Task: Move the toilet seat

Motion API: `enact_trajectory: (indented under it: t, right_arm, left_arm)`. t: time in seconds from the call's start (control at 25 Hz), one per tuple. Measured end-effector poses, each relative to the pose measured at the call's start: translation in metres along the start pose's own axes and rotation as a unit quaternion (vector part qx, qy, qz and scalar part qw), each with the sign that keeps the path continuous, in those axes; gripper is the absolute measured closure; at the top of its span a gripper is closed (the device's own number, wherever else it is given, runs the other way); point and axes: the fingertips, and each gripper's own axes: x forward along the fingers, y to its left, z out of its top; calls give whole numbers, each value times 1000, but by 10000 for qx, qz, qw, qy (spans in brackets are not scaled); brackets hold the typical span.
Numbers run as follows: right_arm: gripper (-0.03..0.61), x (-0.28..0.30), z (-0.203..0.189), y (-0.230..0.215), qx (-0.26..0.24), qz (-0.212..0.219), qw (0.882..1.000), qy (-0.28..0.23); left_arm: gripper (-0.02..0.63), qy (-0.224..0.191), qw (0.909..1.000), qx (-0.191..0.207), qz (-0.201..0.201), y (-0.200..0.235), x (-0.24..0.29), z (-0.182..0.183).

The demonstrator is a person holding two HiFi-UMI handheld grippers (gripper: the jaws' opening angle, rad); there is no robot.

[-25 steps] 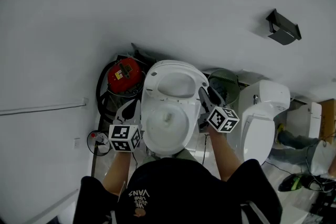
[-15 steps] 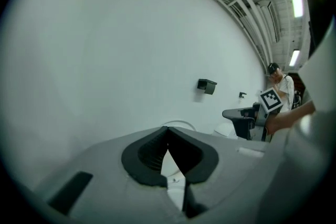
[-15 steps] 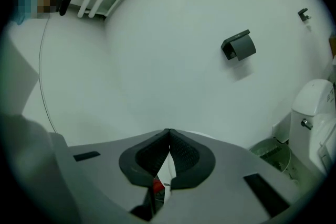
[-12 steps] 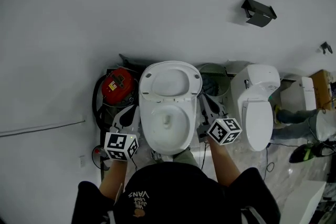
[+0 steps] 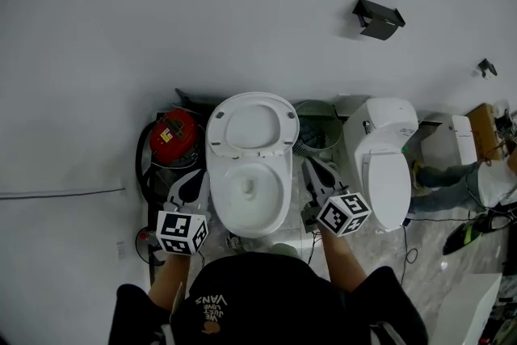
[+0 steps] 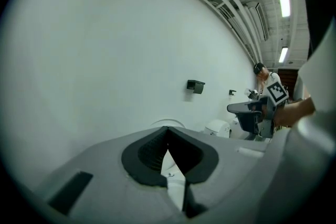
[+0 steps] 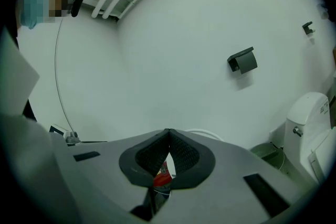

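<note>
2 grippers flank the toilet [image 5: 220, 174], 1 per side, neither touching it. Far left, a red canister [image 5: 174, 133] sits by the wall [image 5: 242, 12]. Next, the left gripper [image 5: 192, 178] hangs just beside the toilet's left edge. Its own view shows the jaws pressed together w/ nothing btwn them.

The toilet seat [image 5: 252, 125] stands raised at the back, leaning toward the wall, w/ the bowl [image 5: 245, 190] open below it.

The right gripper [image 5: 311, 167] sits just beside the toilet's right edge, jaws likewise closed tight & empty. Only a sliver of the red canister shows thru the slit below where they meet.

Right of that, a mesh bin [image 5: 319, 133] stands btwn the toilet & a 2nd toilet [image 5: 380, 166], which has its lid down. A black holder [image 5: 378, 18] is fixed on the wall above. Far right, a person [image 5: 477, 186] is partly in view.
</note>
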Motion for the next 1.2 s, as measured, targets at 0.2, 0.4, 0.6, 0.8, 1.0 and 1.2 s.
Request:
enact_trajectory:
  t: [0.2, 0.4, 0.6, 0.8, 1.0, 1.2]
  right_arm:
    - [578, -20, 2, -5, -16, 177, 9997, 153]
    - [578, -43, 5, -11, -78, 425, 9988, 231]
    - [578, -72, 5, -16, -57, 732, 9969, 293]
    - [578, -102, 1, -20, -213, 1010, 9936, 449]
    - [578, -128, -10, -34, -223, 1072, 9922, 600]
    - [577, -147, -18, -37, -209, 1196, 9903, 670]
  left_arm:
    - [613, -118, 9996, -18, 265, -20, -15, 6]
    - [612, -227, 9986, -28, 479, -50, -31, 7]
    - [612, -159, 9974, -66, 703, -83, -48, -4]
    - [612, -30, 9958, -189, 898, -117, -61, -21]
    - [612, 66, 9933, -252, 1129, -147, -77, -38]
    - [612, 91, 9920, -242, 1238, -173, -92, -47]
